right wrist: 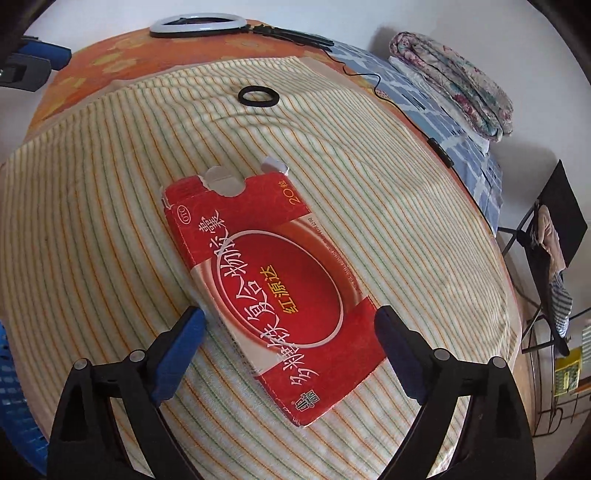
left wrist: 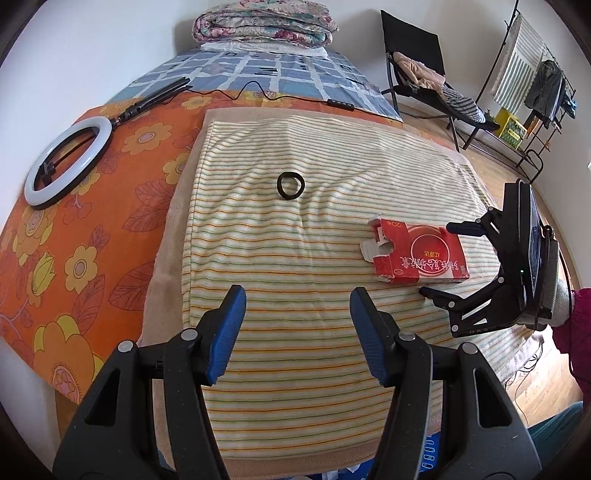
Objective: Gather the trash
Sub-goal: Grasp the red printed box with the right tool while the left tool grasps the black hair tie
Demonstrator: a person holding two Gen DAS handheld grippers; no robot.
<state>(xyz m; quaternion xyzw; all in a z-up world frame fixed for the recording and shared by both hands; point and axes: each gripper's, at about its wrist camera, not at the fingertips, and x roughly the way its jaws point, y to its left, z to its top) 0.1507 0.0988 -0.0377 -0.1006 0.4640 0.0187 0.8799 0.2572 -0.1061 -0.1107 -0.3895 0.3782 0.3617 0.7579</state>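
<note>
A flattened red medicine carton with a torn open end lies flat on the striped towel; it also shows in the left wrist view. My right gripper is open, its fingers straddling the near part of the carton without closing on it; in the left wrist view the right gripper is at the carton's right end. A black hair tie lies further back on the towel, also in the right wrist view. My left gripper is open and empty, over the towel left of the carton.
A ring light with its cable lies on the orange floral sheet at left. Folded quilts sit at the bed's far end. A black chair and clothes rack stand right. A blue basket is at lower left.
</note>
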